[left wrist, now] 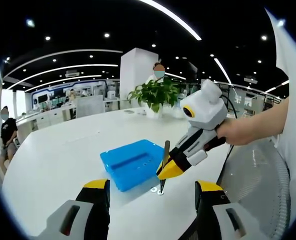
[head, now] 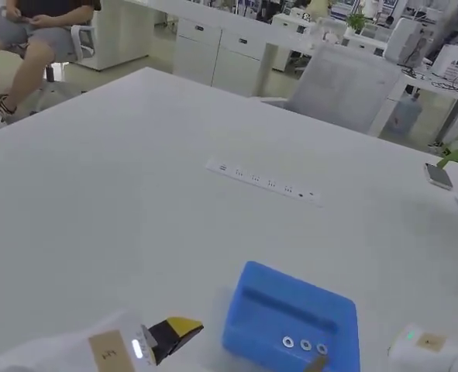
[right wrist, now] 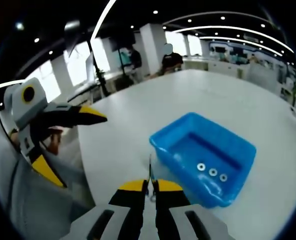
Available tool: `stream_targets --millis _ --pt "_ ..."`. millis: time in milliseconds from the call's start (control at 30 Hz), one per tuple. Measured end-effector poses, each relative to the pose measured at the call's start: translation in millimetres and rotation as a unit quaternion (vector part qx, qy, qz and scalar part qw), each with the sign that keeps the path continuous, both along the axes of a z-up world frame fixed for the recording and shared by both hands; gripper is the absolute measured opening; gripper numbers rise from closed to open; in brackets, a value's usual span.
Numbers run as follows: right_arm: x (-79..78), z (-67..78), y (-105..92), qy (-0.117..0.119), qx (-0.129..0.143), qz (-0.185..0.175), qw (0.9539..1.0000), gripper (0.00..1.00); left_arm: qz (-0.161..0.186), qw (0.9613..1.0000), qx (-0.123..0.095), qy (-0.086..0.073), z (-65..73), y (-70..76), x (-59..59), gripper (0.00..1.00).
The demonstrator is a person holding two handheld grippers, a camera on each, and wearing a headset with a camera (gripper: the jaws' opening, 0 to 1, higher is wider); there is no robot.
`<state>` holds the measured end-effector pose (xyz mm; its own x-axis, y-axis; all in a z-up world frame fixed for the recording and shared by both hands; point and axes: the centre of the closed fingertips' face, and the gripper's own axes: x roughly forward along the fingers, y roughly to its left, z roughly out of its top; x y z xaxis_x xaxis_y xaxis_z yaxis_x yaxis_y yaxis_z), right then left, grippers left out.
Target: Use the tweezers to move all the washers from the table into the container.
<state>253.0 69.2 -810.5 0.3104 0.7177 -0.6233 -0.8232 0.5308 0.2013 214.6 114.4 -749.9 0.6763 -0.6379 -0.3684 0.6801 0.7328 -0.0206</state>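
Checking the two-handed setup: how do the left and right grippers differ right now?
The left gripper is open and empty; the right gripper is shut on the tweezers. The left gripper faces the blue container from farther off; the right gripper's tweezers point down at the table beside it. Both have yellow-tipped black jaws.

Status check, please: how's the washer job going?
Right gripper shut on tweezers, tips at one washer on table. Left gripper open. Three washers in container. Nothing blocking.
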Motion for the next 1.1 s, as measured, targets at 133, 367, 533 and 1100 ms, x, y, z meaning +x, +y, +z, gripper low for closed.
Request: stream_targets --millis 133,367,533,1100 --pt "-1.2 -3.9 -0.1 0.002 -0.003 0.001 1.0 0.04 0.0 1.0 0.002 0.0 -0.5 -0.1 -0.3 0.69" --pt "-2.8 -5.0 -0.7 0.005 -0.002 0.002 1.0 0.04 0.002 1.0 0.001 0.0 -0.8 0.7 0.1 0.69" --pt "-7.4 -5.0 2.0 0.003 -0.006 0.012 0.9999 0.04 0.002 1.0 0.002 0.0 -1.0 0.8 0.2 0.69" --pt "-19.6 -9.1 13.7 -0.073 -0.091 0.102 0.9879 0.03 0.005 1.0 -0.001 -0.003 0.4 1.6 1.5 0.69"
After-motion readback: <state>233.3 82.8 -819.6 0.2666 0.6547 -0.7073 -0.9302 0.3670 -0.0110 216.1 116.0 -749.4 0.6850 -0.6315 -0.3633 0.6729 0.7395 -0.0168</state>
